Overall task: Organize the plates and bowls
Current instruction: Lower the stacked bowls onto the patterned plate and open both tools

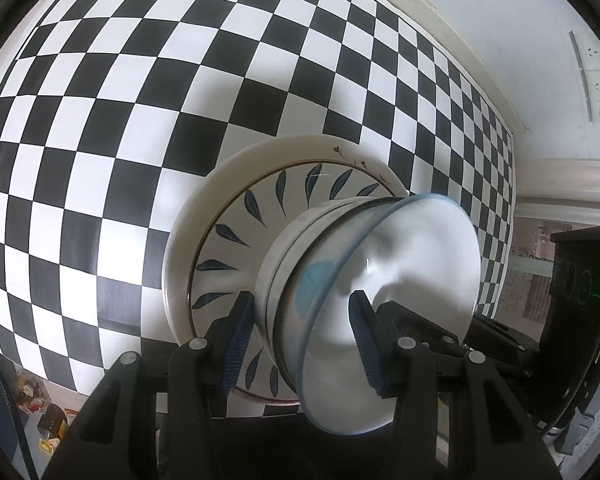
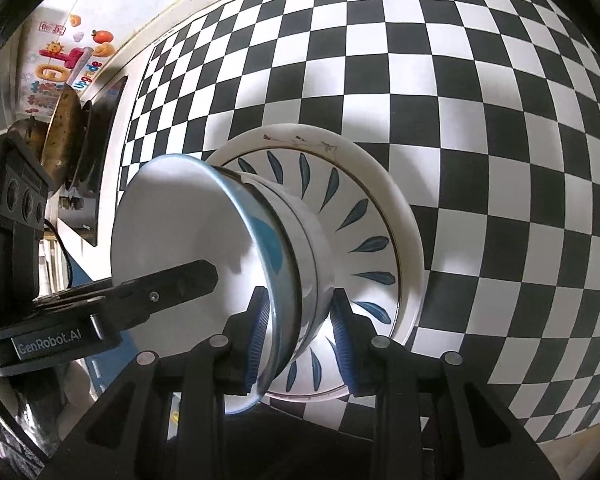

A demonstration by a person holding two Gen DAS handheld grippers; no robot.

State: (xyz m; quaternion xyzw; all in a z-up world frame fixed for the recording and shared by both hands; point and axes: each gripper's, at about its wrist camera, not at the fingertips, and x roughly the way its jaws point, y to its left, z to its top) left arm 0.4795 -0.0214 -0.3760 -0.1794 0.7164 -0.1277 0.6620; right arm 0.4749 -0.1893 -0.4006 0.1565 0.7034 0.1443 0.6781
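Note:
A white plate with blue leaf marks point(image 1: 228, 236) point(image 2: 364, 216) lies on the checkered table point(image 1: 140, 120) point(image 2: 460, 120). A white bowl point(image 1: 300, 232) point(image 2: 312, 232) stands on it, and a blue-rimmed white bowl point(image 1: 400, 264) point(image 2: 188, 216) is nested in that bowl. My left gripper point(image 1: 300, 340) straddles the rims of both bowls, one finger outside and one inside the top bowl, jaws wide. My right gripper point(image 2: 300, 336) straddles the rims on the opposite side, its pads close to the bowl walls. Whether either one presses on the bowls is unclear.
A wall with power sockets point(image 1: 596, 76) runs behind the table. A dark pan point(image 2: 68, 128) stands near the table's far edge under colourful wall stickers point(image 2: 64, 64). Clutter lies on the floor below the table point(image 1: 40, 412).

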